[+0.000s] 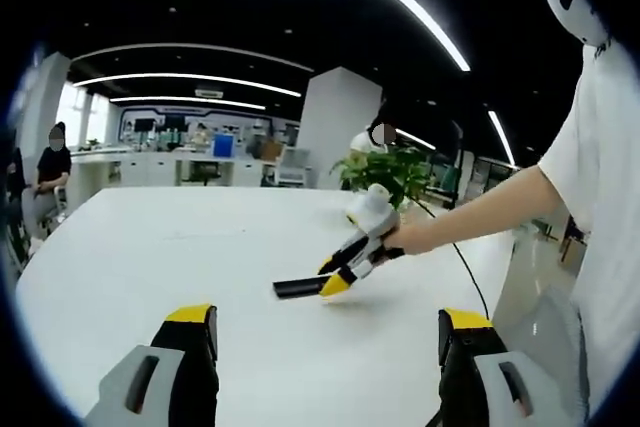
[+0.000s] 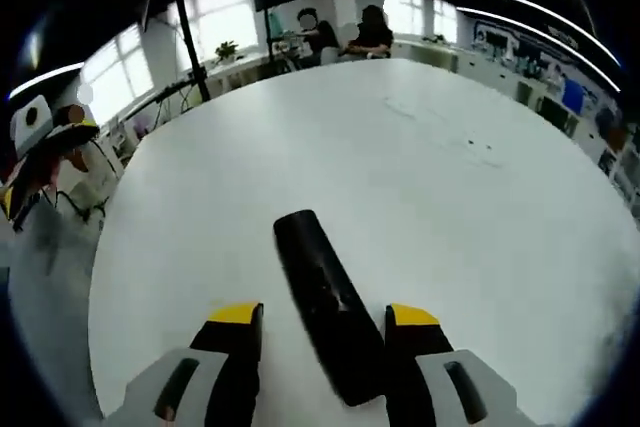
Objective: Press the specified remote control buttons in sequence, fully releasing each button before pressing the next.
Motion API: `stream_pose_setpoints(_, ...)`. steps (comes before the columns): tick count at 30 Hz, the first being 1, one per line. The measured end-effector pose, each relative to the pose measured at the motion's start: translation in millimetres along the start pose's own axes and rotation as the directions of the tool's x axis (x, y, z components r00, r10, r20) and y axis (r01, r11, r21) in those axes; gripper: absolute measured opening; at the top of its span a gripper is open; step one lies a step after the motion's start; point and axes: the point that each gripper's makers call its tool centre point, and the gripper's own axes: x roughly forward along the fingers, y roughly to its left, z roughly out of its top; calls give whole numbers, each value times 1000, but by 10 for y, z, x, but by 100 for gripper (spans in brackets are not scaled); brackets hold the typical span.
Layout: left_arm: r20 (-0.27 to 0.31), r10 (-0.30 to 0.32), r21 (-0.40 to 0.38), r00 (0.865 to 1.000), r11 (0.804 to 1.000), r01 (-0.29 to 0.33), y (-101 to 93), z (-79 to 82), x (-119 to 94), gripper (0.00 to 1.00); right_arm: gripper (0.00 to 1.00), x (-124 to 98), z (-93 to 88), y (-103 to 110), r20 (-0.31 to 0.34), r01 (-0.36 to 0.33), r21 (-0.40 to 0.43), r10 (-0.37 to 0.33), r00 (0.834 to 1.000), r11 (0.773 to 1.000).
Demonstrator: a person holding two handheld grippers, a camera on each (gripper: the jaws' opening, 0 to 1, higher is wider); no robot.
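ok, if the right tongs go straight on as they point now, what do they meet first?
The black remote control. It lies on the white table between the right tongs, jaws open on either side of it. Height above it is unclear.

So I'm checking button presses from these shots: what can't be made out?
- Remote control buttons: right gripper view, dark face blurred, no button tells apart.
- Its near end: same view, tucked between the right gripper jaws.
- Contact: left gripper view, right gripper covers the remote's end; too small to tell a press.
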Motion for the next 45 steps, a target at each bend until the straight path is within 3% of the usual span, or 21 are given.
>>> stream_pose_setpoints(5,-4,-9,3,1000,1000,9,-46,-4,20,95,67,-176,-58,55,107,55,68,-63,992,996)
stream_pose_setpoints(11,-2,-11,9,1000,1000,11,-78,-2,26,95,78,-430,-119,179,213,94,148,-125,969,984)
stream_pose_setpoints(16,1,-16,6,1000,1000,16,-120,-10,7,95,84,-621,-210,400,220,128,137,-157,963,982)
stream_pose_setpoints(20,-5,-19,17,1000,1000,20,-179,-15,-21,95,87,-843,-224,550,258,163,135,-193,947,977)
stream_pose_setpoints(24,0,-21,25,1000,999,21,-235,-2,-50,95,92,-1068,-196,652,296,188,151,-226,928,971)
stream_pose_setpoints(34,27,-19,28,999,999,19,-365,11,-143,95,97,-1680,-151,918,389,254,218,-322,863,942)
stream_pose_setpoints(39,33,-17,27,999,999,16,-409,-6,-190,95,99,-1904,-164,1005,401,292,228,-363,841,929)
stream_pose_setpoints(45,74,-8,19,997,1000,6,-465,120,-262,95,99,-2099,-184,1136,420,300,259,-387,821,918)
